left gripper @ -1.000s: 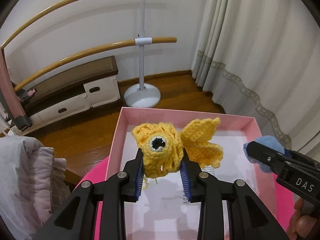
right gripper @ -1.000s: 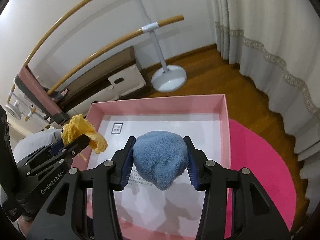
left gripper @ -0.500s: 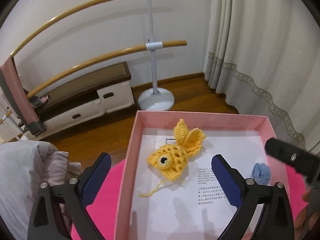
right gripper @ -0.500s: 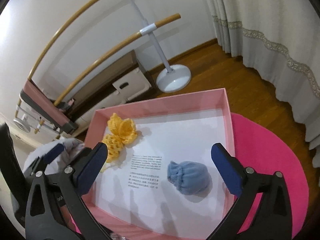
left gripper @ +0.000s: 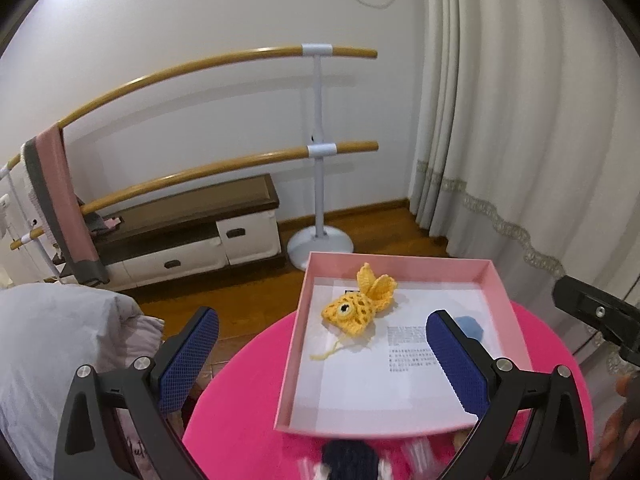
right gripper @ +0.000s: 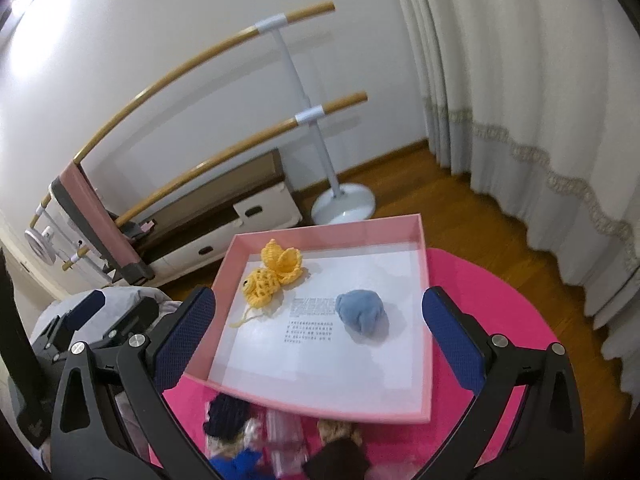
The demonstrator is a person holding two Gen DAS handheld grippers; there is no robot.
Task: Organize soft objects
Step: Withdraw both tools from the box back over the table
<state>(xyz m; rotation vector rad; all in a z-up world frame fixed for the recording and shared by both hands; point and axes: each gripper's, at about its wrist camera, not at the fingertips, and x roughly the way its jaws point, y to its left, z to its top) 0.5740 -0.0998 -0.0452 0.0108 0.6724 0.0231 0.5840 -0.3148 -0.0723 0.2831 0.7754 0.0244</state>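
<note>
Can't make out the pile of small soft things [right gripper: 280, 436] at the near edge of the pink box [right gripper: 427, 320], way too smeared. Only dark blue, brown and bright blue blobs. In the left view, blue pouch [left gripper: 471, 326] half hidden behind a finger pad [left gripper: 456, 364]. Printed sheet [right gripper: 310, 320] text too tiny.

Pink box [right gripper: 426, 312] mid open btwn yellow fish [right gripper: 266, 280] & blue ball [right gripper: 362, 314].
</note>
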